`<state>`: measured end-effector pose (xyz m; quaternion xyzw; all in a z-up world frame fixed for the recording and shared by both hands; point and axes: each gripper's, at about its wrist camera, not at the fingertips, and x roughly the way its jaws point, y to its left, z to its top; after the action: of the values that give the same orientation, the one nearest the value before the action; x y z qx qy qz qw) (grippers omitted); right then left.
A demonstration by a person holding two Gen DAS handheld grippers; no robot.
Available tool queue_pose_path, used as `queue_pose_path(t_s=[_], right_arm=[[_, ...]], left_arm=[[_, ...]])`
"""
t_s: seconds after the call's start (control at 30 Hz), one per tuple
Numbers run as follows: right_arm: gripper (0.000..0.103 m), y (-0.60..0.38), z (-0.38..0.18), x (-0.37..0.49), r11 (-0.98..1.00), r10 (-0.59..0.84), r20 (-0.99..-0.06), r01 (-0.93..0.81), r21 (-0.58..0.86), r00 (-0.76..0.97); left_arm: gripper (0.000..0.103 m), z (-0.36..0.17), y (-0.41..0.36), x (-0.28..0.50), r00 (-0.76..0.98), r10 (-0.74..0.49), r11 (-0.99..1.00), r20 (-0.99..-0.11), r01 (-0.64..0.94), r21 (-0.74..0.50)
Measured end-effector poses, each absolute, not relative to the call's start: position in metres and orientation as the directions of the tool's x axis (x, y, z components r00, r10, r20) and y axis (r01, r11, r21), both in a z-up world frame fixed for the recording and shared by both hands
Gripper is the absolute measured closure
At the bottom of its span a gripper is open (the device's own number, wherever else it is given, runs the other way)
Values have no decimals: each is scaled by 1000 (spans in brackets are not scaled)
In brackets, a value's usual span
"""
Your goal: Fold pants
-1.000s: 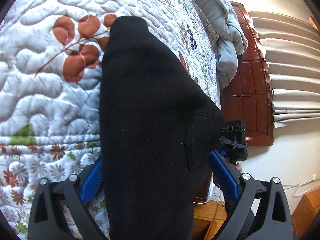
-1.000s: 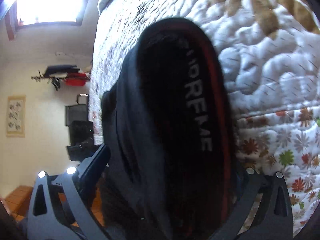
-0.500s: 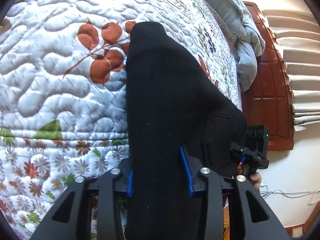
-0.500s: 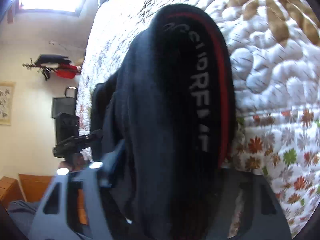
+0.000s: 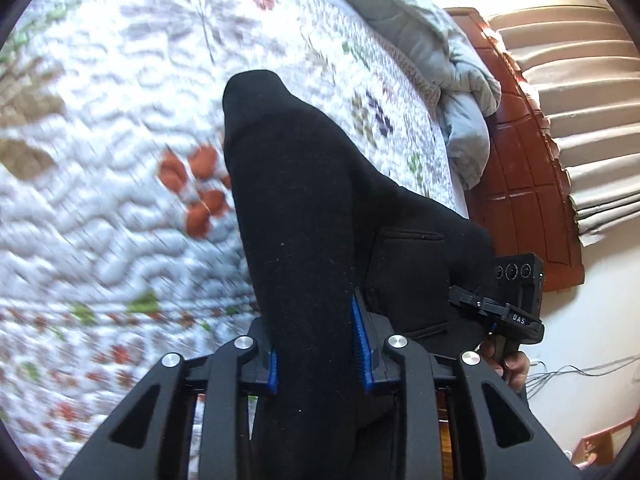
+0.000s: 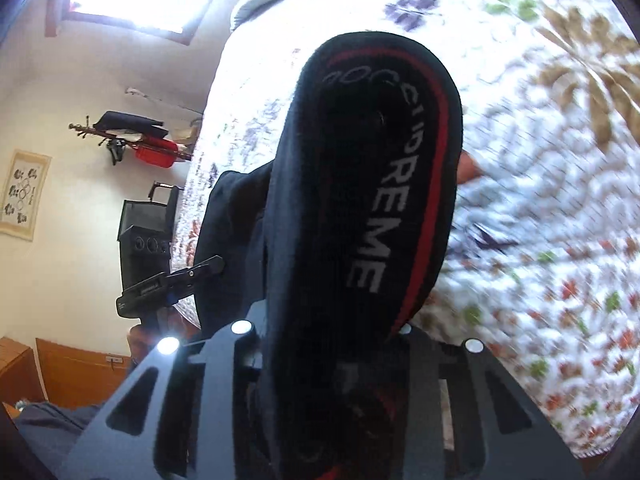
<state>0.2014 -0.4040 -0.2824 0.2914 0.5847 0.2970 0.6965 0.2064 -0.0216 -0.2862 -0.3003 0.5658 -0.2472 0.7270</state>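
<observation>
Left tongs [image 5: 318, 344] closed on black pants [image 5: 304, 216], blue pads [image 5: 362, 344] pinching a bunched fold; cloth running ahead of the tips over quilted bed [image 5: 100, 200]; back pocket just right of them. Right tongs [image 6: 332, 356] clamped on the waistband [image 6: 376, 184], red stripe and white lettering uppermost, fingertips hidden by fabric. Grey blanket [image 5: 460, 92] and wooden headboard [image 5: 524, 184] far right of left tongs.

The left gripper [image 5: 318, 344] has black arms, shiny round silver screws and blue ridged pads [image 5: 362, 344]. The right gripper [image 6: 324, 364] is black with silver screws too.
</observation>
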Motion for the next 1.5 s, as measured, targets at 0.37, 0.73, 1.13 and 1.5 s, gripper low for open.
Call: queue_pose_path(t_s=[0.37,0.73,1.13,1.5], right_arm=[[73,-289,-274,297,621,783,-613,-179,763,101],[71,-175,-325,375,623,775,-632,-173,763,4],[38,-260,-280,372,690,714,-645,-119,714,272],[70,-188,-330,419,448,875,-450,55,892,176]], left_arm=[[75,-255,87,271,361,-620,745,-697,-10,-667],[74,-320,203,334,354,-590,716,-726,-186,-673],[33,-264,250,310,613,-452,727,-648,-168,-666],[28,-309,211,385,504,-710,514,-492,-107,-851]])
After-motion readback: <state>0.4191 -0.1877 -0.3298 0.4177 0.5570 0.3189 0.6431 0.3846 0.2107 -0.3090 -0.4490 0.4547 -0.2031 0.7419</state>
